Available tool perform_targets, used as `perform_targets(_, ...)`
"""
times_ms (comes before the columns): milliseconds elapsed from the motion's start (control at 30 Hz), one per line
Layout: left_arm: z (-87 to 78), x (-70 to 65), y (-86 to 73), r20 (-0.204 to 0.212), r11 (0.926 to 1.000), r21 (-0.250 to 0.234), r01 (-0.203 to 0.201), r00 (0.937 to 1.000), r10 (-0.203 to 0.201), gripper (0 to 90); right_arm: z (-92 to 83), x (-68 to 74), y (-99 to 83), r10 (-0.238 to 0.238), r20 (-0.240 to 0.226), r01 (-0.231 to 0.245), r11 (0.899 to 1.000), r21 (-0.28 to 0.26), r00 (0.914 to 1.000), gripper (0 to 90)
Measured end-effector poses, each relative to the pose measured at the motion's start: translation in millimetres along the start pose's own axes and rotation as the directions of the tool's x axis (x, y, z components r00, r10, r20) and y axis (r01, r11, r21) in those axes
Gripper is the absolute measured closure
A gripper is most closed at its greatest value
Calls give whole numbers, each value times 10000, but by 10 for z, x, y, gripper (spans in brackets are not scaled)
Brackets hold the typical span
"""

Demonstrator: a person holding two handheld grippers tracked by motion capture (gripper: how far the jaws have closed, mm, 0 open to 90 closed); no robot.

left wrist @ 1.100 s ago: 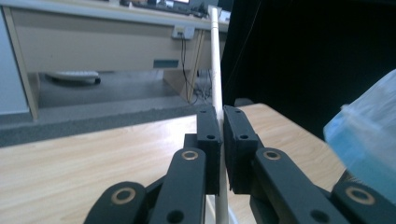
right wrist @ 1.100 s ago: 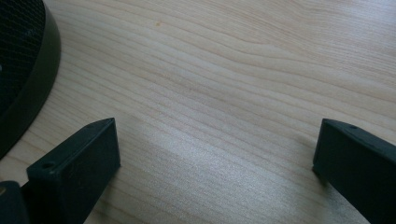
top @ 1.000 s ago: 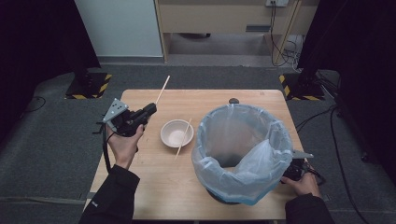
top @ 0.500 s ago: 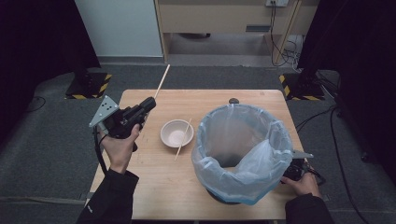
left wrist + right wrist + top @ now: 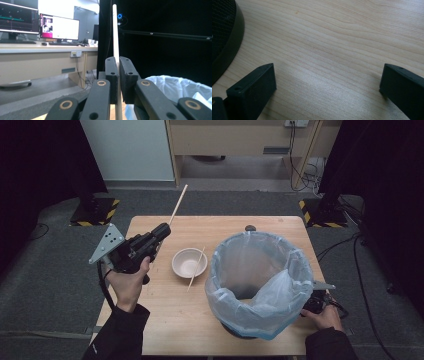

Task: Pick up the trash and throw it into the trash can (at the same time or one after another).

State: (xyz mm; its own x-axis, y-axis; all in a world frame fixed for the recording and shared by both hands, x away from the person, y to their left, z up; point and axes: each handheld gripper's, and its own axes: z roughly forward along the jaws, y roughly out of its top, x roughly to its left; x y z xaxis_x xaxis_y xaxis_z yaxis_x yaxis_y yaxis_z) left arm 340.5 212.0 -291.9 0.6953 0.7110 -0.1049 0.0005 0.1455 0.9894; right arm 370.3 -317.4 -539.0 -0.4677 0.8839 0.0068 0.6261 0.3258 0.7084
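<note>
While the left claw is clenched on a chopstick, that stick projects past the worktop's far edge toward 12 o'clock, its free end over the floor. In the left gripper view the two jaws pinch the chopstick near its lower portion, with most of its length standing free above them. The person's left hand carries the gripper above the worktop at the 9 o'clock side.

A second chopstick rests across the rim of a small bowl near the worktop centre, its lower end on the wood toward 6 o'clock. A bin lined with a pale plastic bag stands at the 3 o'clock side, just beside the bowl.

The right claw is released: its jaws stand wide apart, low over bare wood, with the bin's dark base at their 10 o'clock. In the high view the right gripper sits mostly hidden behind the bin at 4 o'clock.

Probable hazards, as a judgement:
- The grip is off-centre on a thin, smooth stick; any quick swing may let it pivot or slip out.
- A release at this position would likely send the stick off the far edge.
- A low sweep toward 3 o'clock could strike the bowl and dislodge the resting chopstick.
- The loose bag rim could catch the long free end.
</note>
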Motion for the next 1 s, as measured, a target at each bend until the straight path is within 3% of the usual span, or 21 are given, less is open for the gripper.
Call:
perform_targets(533, -68, -290, 195, 915, 9969, -692, -383, 9948, 446, 854, 0, 0, 0, 2, -2, -2, 10000, -2, 10000, 8)
perform_targets(1000, 183, -545, 274, 1687, 9941, -1067, -216, 9849, 395, 854, 0, 0, 0, 1, -2, -1, 10000, -2, 10000, 8)
